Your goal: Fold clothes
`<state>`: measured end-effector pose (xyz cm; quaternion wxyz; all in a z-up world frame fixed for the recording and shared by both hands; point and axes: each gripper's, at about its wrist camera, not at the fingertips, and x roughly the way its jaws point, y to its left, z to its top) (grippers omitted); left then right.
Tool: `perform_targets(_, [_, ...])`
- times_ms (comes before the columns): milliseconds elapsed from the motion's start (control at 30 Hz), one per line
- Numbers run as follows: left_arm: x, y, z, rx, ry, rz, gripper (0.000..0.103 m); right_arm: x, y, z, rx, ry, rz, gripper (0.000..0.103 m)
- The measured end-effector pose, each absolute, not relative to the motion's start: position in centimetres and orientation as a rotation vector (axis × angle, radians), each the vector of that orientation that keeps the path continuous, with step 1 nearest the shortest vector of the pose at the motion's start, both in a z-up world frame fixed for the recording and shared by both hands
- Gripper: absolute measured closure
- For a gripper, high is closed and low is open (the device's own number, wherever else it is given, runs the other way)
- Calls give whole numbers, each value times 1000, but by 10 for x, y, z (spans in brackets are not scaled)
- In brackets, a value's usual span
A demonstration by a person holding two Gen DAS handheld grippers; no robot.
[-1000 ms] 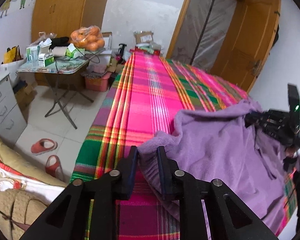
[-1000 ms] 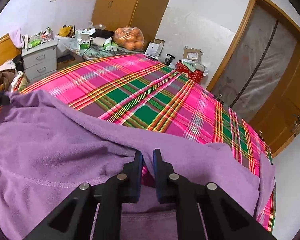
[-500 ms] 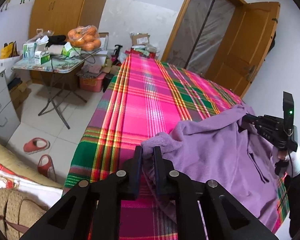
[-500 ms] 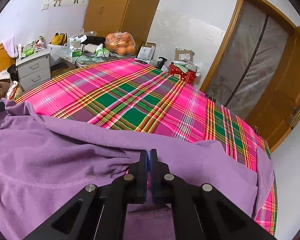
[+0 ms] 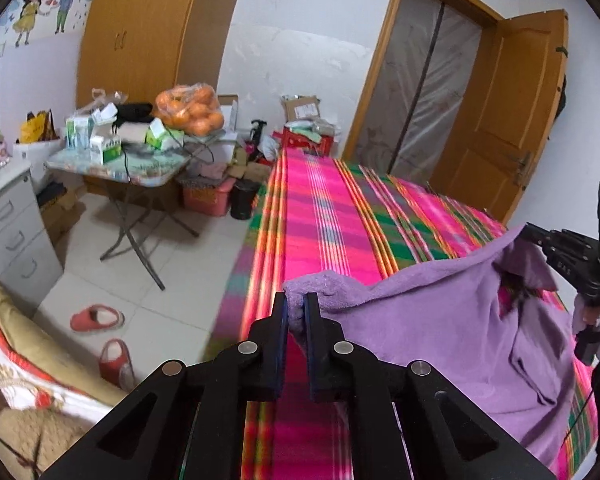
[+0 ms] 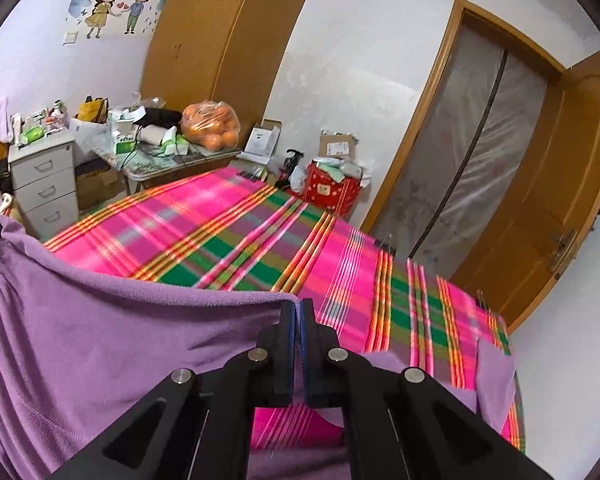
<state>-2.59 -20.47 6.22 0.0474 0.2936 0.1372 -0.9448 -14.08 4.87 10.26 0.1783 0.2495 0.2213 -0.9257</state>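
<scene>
Across the bed's pink-and-green plaid cover (image 5: pixel 332 216), both tools, the left tool (image 5: pixel 295 304) and right tool (image 6: pixel 299 312) each clamped on the soft purple fleece garment (image 5: pixel 440 320), had raised its edge taut off the bed, ready for folding over.

My left gripper (image 5: pixel 296 307) is raised, its jaws closed on a bunched edge of the purple fleece garment (image 5: pixel 440 320). My right gripper (image 6: pixel 299 314) is level with it, jaws pinched tight on the same garment's upper hem.
</scene>
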Motion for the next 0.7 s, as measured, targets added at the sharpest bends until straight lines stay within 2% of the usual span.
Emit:
perform_targets(300, [-89, -227, 81, 870, 286, -2821, 95, -186, 15, 112, 705, 664, -2643, 101])
perform_targets(700, [-195, -250, 58, 933, 195, -2732, 95, -287, -2, 69, 880, 652, -2689, 101])
